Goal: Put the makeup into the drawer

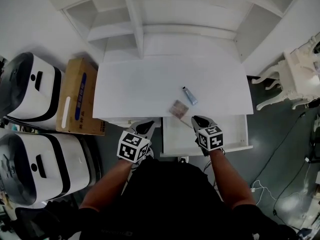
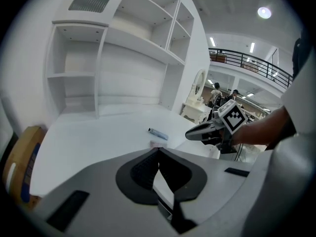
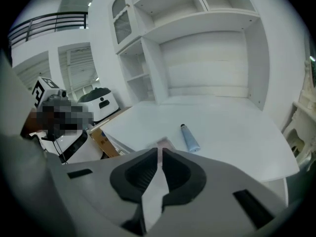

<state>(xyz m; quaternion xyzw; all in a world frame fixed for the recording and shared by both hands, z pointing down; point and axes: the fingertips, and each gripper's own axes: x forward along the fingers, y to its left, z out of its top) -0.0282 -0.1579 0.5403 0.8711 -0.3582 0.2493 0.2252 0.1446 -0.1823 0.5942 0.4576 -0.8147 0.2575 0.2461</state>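
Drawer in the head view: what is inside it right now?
Only its bare white bottom shows in the drawer. The right tongs cover part, and the desktop hides the rear. The tube and packet lie on top.

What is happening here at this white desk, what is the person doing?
A person holds a gripper in each hand over the front edge of a white desk. The left hand-held gripper and the right hand-held gripper are both shut and hold nothing. A small blue tube and a flat pinkish packet lie on the desktop, near the right one. The drawer below stands open; neither item is in it yet.
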